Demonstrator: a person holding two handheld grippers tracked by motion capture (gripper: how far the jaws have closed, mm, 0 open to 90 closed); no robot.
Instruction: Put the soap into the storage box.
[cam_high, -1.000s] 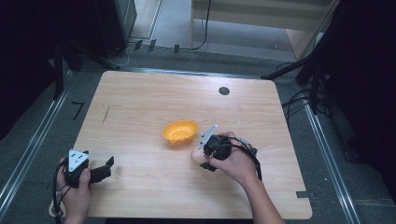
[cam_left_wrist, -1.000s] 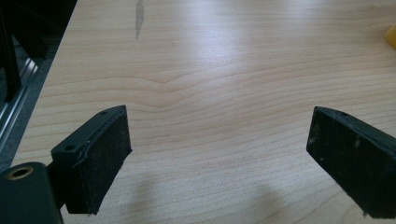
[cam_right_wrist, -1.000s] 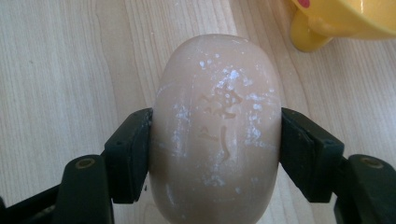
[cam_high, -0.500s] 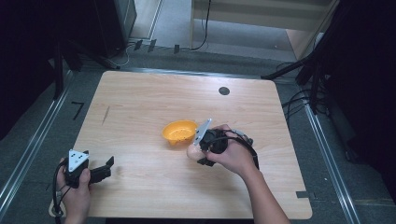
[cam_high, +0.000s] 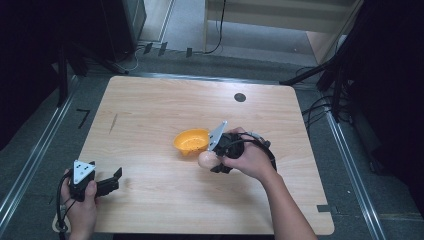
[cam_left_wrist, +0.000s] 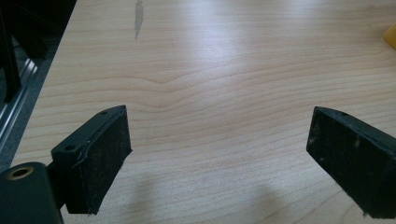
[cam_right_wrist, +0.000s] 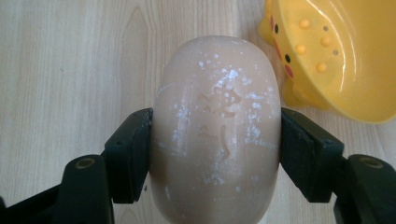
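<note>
Lifting the soap (cam_right_wrist: 217, 126) clamped in your right gripper (cam_high: 214, 161), you now have it nearer the yellow dish (cam_high: 191, 141), just right of it; your left gripper (cam_high: 111, 183) waits open, near-left.

A small black disc (cam_high: 240, 97) lies near the wooden table's (cam_high: 150, 115) far edge.
</note>
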